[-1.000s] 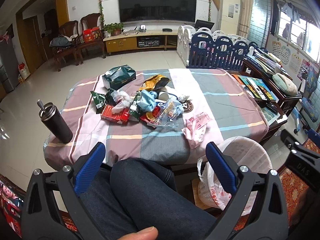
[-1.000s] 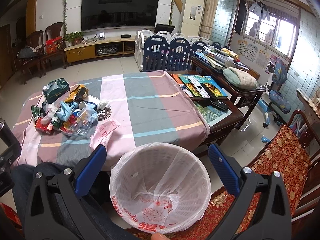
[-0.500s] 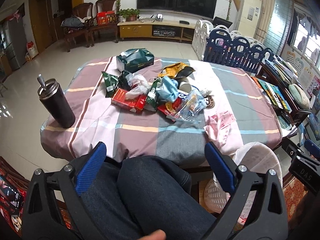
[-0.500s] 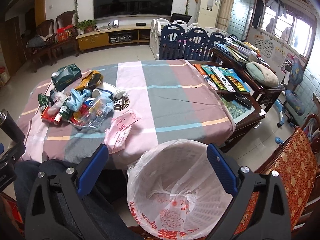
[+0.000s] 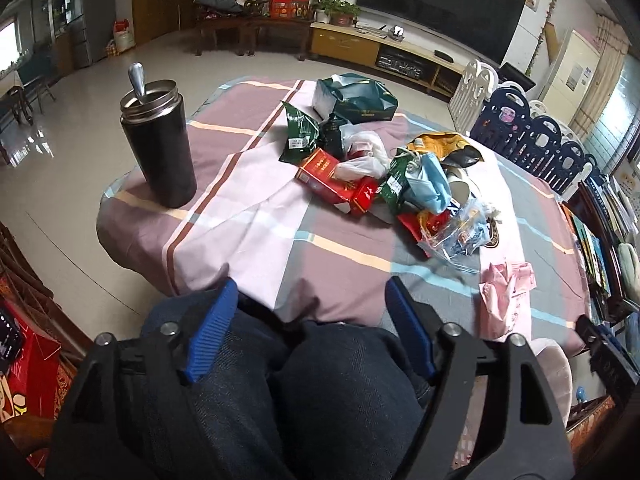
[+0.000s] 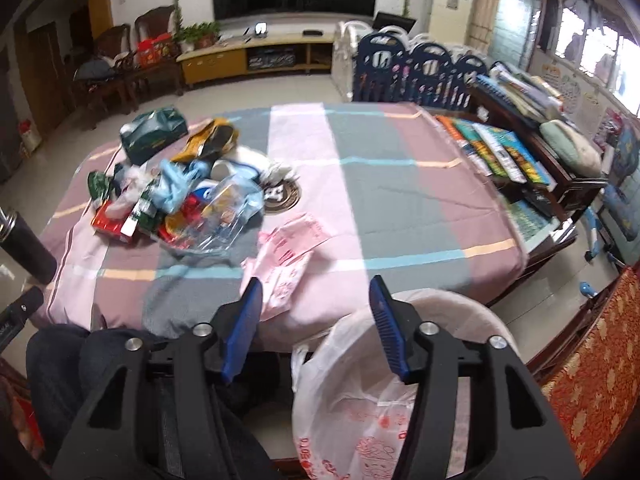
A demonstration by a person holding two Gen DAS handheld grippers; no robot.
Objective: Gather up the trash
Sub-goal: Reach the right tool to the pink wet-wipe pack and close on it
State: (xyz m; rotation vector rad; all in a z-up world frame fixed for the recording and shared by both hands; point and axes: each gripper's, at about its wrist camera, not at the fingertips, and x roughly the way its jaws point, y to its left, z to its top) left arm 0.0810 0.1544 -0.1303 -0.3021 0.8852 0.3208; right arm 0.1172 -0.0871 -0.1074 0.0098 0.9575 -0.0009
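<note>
Approach step: left gripper [image 5: 310, 300] and right gripper [image 6: 316, 298] closing, empty; trash pile [image 5: 384, 180] ahead on desk [image 5: 256, 216], needs reach and grasp.

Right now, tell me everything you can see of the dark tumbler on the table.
The dark tumbler is a tall, upright cylinder with a glossy black body and a bare metal band at its rim, so it looks like steel. Its top is open, and a rounded silver handle, perhaps a spoon's, sticks out at a slant. It stands alone on the plaid tablecloth near the table's rounded corner, apart from the trash pile. Nothing else touches it. In the right wrist view only part of it shows at the left edge.
</note>
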